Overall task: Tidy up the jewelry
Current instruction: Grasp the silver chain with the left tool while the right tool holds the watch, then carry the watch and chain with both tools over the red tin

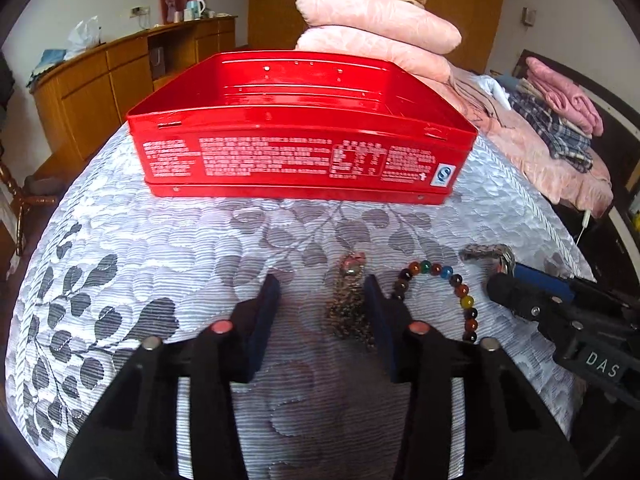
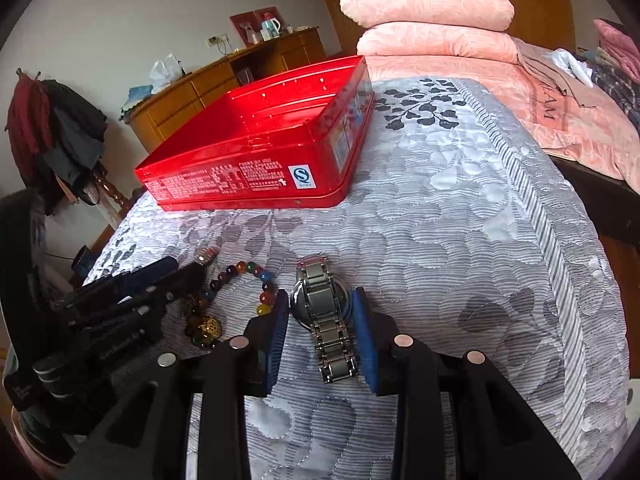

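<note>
Left wrist view shows the left gripper (image 1: 322,292) wide open around a fine chain necklace (image 1: 350,304), the bead bracelet (image 1: 448,284) beside it, and the right gripper (image 2: 322,308) open astride a metal watch (image 2: 324,312), before the red tin (image 1: 300,128).

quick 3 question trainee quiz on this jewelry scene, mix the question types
1. True or false: the open red metal tin already holds jewelry.
2. Which item lies between the right claw fingers? A) multicoloured bead bracelet B) silver metal link watch C) fine chain necklace with pendant
3. Fill in: the left claw is ___ around the necklace.

Key: 1 false, none visible inside; 2 B; 3 open
</note>
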`<state>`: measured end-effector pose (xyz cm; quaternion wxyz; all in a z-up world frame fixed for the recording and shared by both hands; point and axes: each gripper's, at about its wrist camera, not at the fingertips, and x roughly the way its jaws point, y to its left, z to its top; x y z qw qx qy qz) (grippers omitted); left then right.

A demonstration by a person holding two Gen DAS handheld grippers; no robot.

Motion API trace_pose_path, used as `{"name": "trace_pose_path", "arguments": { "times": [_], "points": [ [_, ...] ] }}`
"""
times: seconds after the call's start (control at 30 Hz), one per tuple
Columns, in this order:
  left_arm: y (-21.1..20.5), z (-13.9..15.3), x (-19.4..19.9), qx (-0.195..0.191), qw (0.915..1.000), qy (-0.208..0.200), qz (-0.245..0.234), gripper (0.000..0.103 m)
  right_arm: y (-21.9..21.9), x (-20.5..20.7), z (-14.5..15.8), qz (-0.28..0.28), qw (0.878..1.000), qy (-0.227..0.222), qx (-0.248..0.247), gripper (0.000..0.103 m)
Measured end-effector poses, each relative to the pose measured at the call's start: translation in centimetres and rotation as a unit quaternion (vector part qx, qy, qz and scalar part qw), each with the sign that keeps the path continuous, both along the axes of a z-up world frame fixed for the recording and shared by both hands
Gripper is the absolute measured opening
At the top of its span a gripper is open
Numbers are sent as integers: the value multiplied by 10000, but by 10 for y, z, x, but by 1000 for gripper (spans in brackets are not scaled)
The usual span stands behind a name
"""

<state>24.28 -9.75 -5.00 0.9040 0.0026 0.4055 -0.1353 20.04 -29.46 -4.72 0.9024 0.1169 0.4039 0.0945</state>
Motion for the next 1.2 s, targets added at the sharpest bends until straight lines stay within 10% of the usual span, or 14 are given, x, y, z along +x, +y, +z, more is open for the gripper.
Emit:
{"name": "trace_pose_path", "arguments": {
  "times": [0.13, 1.2],
  "points": [
    [8, 1, -1, -228, 9997, 2, 5, 16, 2, -2, 1, -34, 10000, -15, -43, 32],
    [50, 73, -21, -577, 9927, -1040, 201, 14, 15, 10, 79, 62, 9958, -911, -22, 32]
  ]
}}
